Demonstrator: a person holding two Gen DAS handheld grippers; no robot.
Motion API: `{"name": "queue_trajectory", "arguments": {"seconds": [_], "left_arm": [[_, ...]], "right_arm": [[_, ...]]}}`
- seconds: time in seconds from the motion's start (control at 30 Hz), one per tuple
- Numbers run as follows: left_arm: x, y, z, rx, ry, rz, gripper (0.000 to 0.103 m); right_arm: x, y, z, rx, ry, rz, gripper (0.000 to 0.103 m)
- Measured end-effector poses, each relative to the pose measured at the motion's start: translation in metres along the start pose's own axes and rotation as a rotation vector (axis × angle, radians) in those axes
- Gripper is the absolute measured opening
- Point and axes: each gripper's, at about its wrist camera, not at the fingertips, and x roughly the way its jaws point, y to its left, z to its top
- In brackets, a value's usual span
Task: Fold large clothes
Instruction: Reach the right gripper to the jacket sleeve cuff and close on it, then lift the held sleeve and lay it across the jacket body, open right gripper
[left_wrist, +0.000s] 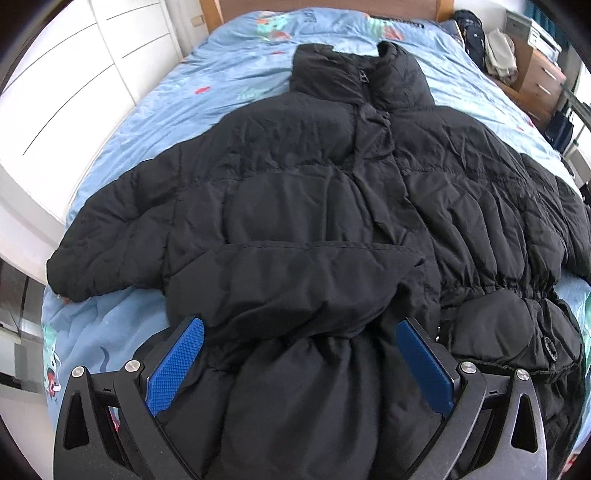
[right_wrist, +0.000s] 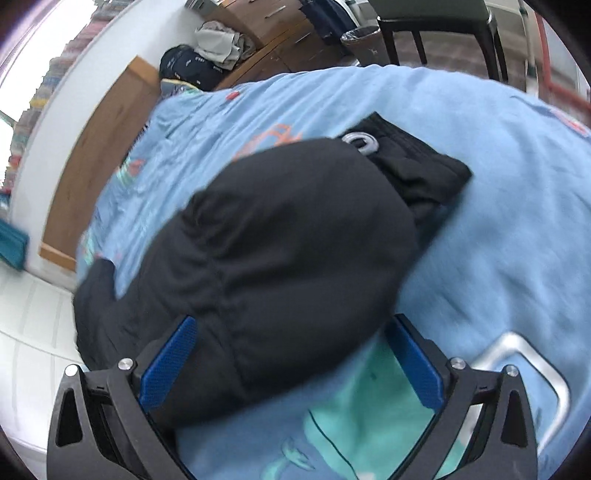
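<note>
the black puffer jacket (left_wrist: 332, 192) lies front-up across the light blue patterned bedspread (left_wrist: 155, 122), collar toward the upper middle of the left wrist frame, one sleeve reaching the left edge and the other running off to the right. its lower hem is bunched at the bottom centre, right between the blue pads of the left gripper (left_wrist: 299, 347). those fingers are spread wide with puffy fabric bulging between them, not yet squeezed.

in the right wrist frame the right gripper (right_wrist: 291, 354) also has its fingers spread, with a rounded lobe of the jacket (right_wrist: 288, 229) sitting between them toward the left pad; this frame is motion-blurred, so whether either pad touches the cloth is hard to say. a silver ring or eyelet (right_wrist: 360, 142) shows at the upper centre on a flat black tab.

the step in hand looks like taking hold of the hem to start a fold. to do it well, each gripper should bite a thin edge or the seam line rather than the thick filling, which will spring out of a shallow pinch. both should close at matching points on the hem, then lift together so the slippery shell does not slide and twist.

dark lettering shows on the bedspread near the wooden headboard (left_wrist: 332, 7) at the upper edge, too small to read. no brand label is legible on the jacket.
</note>
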Motion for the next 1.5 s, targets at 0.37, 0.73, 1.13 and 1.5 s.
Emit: {"name": "queue_trajectory", "arguments": {"seconds": [0.37, 0.73, 1.13, 1.5], "left_arm": [[0.005, -0.003, 0.018, 0.018, 0.043, -0.036, 0.102], [-0.001, 0.026, 0.029, -0.041, 0.061, -0.037, 0.102], [-0.029, 0.082, 0.029, -0.163, 0.029, -0.054, 0.102], [-0.046, 0.126, 0.017, -0.249, 0.015, -0.055, 0.102]], "right_arm": [[0.01, 0.002, 0.02, 0.076, 0.002, -0.033, 0.038], [-0.026, 0.084, 0.036, -0.139, -0.086, -0.056, 0.01], [-0.068, 0.229, 0.003, -0.405, -0.093, 0.146, 0.01], [-0.055, 0.335, -0.092, -0.611, 0.073, 0.34, 0.01]]}}
